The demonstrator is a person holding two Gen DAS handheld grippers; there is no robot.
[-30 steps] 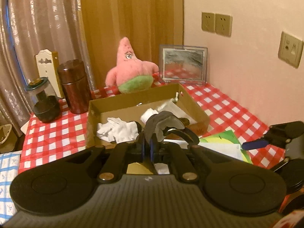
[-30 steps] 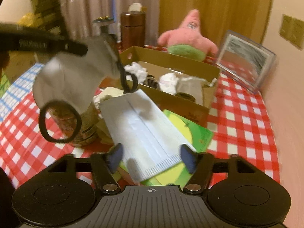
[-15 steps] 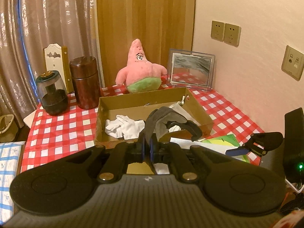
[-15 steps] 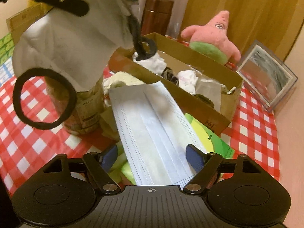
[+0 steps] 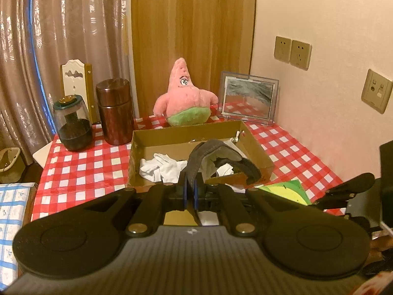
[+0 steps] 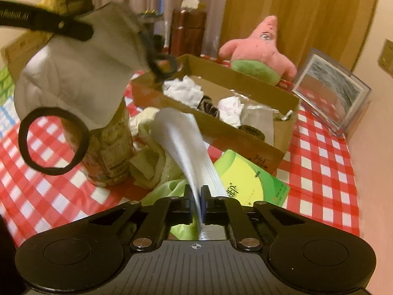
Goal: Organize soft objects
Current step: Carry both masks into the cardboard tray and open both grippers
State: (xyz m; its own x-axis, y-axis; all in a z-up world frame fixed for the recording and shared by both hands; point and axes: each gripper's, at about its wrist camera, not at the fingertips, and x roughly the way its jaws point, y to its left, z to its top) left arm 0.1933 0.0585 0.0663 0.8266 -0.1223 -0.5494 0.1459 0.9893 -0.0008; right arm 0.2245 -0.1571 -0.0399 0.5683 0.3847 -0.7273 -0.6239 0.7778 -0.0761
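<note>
While your left gripper (image 5: 189,193) pinches the grey mask (image 6: 73,73) and your right gripper (image 6: 196,202), jaws just closed, clamps the blue mask (image 6: 186,145), both remain outside the box (image 6: 245,142) ahead.

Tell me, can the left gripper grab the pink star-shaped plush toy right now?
Probably not. The left gripper is shut on a grey face mask, and the brown cardboard box stands between it and the pink star-shaped plush toy.
</note>
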